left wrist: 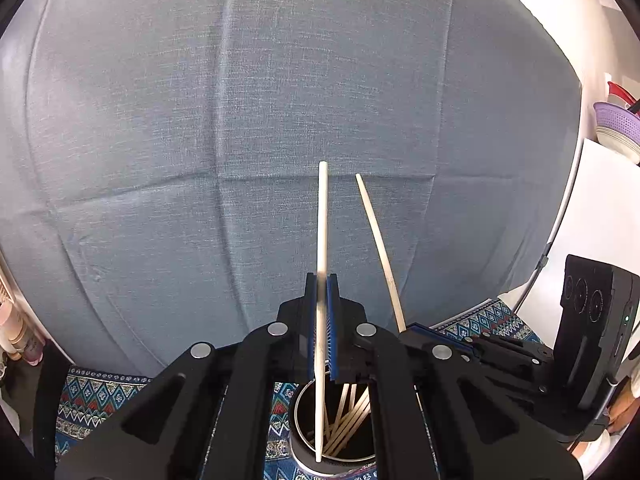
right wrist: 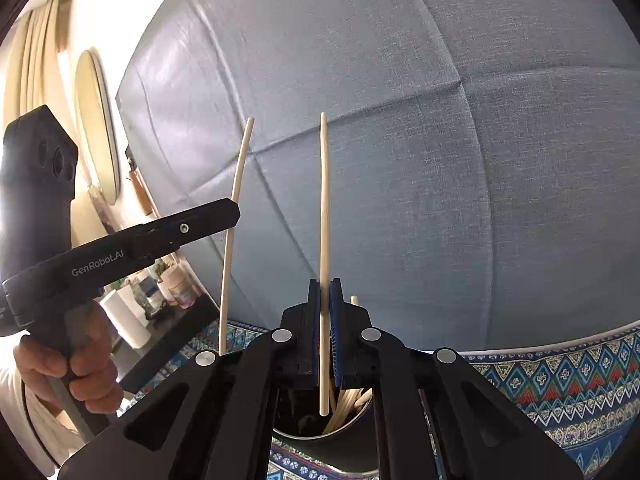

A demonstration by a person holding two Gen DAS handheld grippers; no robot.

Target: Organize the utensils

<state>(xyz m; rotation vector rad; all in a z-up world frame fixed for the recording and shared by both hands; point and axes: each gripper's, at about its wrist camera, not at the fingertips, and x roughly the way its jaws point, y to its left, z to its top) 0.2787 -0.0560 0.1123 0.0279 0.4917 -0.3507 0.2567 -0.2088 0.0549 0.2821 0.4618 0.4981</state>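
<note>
Gripping one chopstick each, the left tongs and right tongs are held closed just above a dark cup already holding more sticks, on a patterned cloth. Dropping in is judged the step in hand; lower ends must be lined over the mouth, then released.

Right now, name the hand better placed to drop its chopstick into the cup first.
Roughly even, slightly left. The left gripper holds its chopstick upright with the lower tip already inside the metal cup. The right gripper holds its chopstick with the tip just above the rim.
</note>
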